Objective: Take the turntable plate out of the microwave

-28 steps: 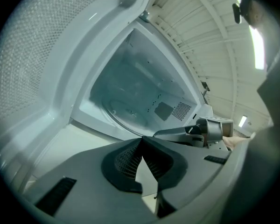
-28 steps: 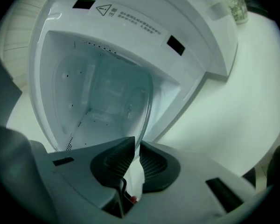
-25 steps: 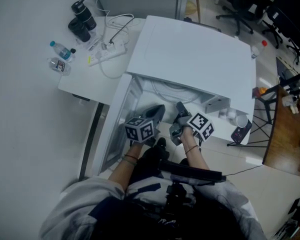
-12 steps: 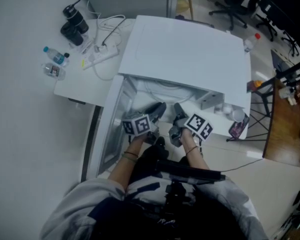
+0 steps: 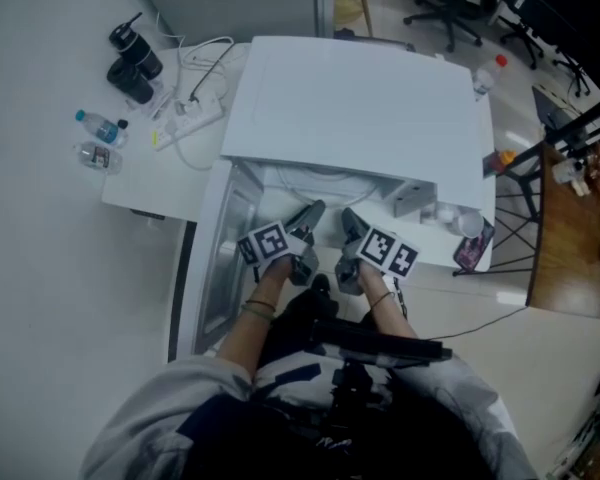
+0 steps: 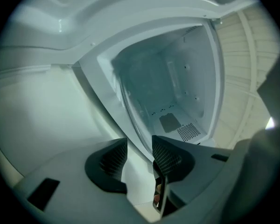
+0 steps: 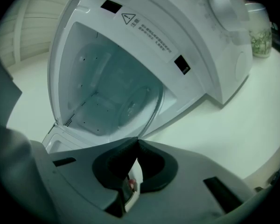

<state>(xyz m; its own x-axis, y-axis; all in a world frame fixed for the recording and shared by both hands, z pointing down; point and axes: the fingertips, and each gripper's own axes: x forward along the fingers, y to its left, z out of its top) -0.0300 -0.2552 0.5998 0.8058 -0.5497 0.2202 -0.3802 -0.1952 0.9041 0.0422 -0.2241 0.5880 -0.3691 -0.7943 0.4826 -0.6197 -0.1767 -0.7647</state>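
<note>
The clear glass turntable plate [image 7: 126, 97] stands on edge in front of the open white microwave [image 7: 205, 41]. My right gripper [image 7: 136, 146] is shut on the plate's near rim. In the left gripper view the plate's rim [image 6: 130, 115] runs down between the jaws of my left gripper [image 6: 139, 155], which are opening and do not press on it. Through the glass I see the microwave's bare cavity [image 6: 177, 92]. From the head view both grippers, left [image 5: 305, 218] and right [image 5: 350, 223], sit close together at the microwave's [image 5: 360, 108] front opening.
The microwave door [image 5: 215, 268] hangs open at the left. A power strip [image 5: 190, 118], water bottles [image 5: 98, 128] and a black flask [image 5: 130, 68] lie on the white table [image 5: 160, 183] to the left. A jar [image 7: 259, 31] stands right of the microwave.
My left gripper has rolled, its marker cube now facing more upward, and sits a little lower. The right gripper has barely moved. The head view has shifted slightly.
</note>
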